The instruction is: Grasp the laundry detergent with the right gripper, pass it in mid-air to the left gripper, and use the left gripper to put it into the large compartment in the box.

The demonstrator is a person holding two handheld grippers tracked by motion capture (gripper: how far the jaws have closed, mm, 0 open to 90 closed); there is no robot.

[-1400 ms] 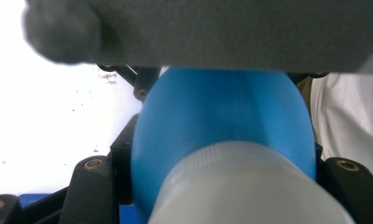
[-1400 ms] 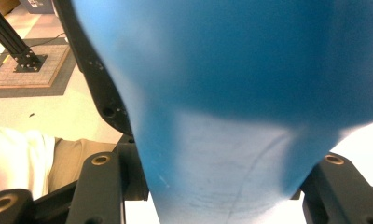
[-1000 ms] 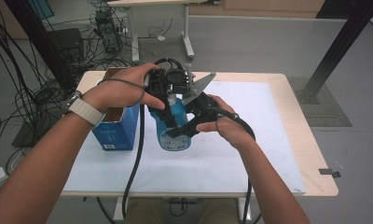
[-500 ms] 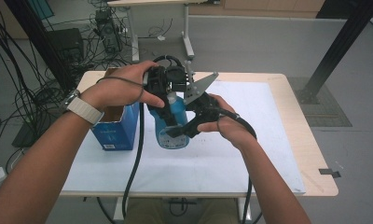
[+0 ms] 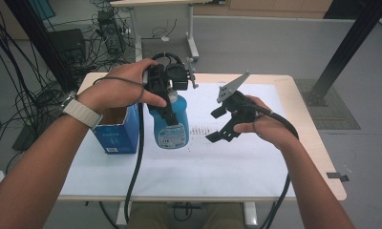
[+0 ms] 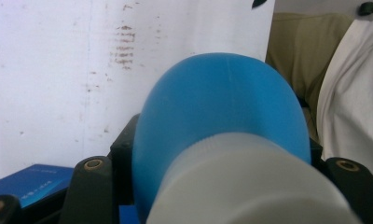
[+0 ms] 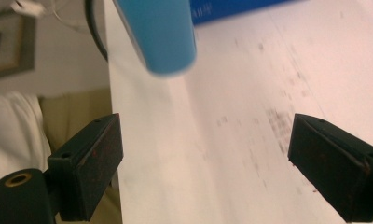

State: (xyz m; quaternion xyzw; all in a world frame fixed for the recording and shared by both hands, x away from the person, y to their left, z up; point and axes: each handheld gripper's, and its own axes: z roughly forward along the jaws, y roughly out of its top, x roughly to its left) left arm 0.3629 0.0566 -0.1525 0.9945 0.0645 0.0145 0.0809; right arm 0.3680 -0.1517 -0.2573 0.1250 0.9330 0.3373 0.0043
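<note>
Item: blue bottle [image 5: 170, 125], clamped at its neck by my left hand-held gripper [image 5: 163, 90], above the worktop [image 5: 256, 162]. My right hand-held gripper [image 5: 222, 125] has just been opening, empty, wide. I'd lower the bottle upright.

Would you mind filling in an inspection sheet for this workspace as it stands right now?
Surface: table under a white sheet, with a patch of dark smudges near its middle.
Job's things: blue bottle with a white cap, held above the sheet; open blue box standing at the left.
Clutter: nothing seen.
Grippers: left hand-held gripper shut on the blue bottle; right hand-held gripper apart from it, jaws just opened, nothing between them.
Cables: one trails from each gripper off the near edge; loose cables on the floor at left.
Surroundings: another desk's legs behind; black post at right.
</note>
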